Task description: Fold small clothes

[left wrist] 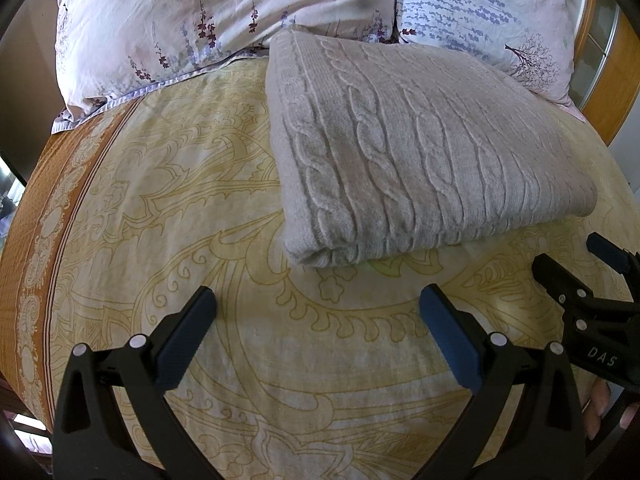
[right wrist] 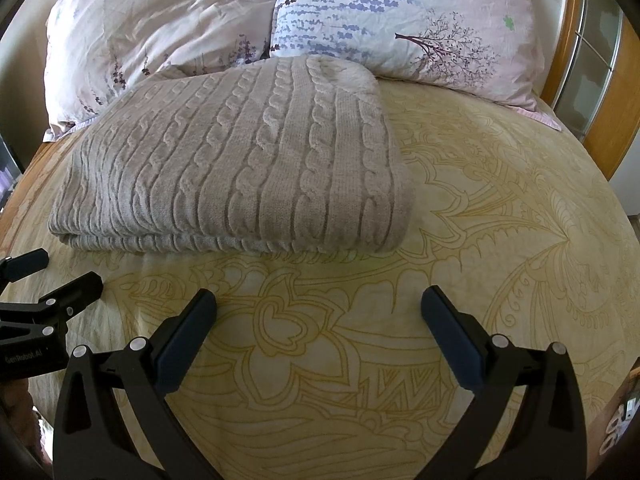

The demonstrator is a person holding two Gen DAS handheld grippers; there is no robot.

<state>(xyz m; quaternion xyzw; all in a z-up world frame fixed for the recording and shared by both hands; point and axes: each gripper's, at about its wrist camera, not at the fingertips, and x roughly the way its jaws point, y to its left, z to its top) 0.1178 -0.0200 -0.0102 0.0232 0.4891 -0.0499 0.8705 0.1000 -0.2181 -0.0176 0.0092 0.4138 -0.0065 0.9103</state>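
Grey cable-knit sweater (left wrist: pixel 420 152), folded, lies on yellow patterned bed (left wrist: pixel 200 200) near floral pillows (left wrist: pixel 200 12) | left hand-held gripper (left wrist: pixel 316 300) and right hand-held gripper (right wrist: pixel 318 300) wide, empty | risk: a pinch catching only the top layer would likely undo the fold.

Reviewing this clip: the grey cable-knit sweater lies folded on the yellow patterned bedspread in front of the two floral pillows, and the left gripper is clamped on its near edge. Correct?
Not quite. The left gripper is open and holds nothing; it sits short of the sweater, as the left wrist view shows. The rest stands: folded on the bedspread, in front of the pillows.
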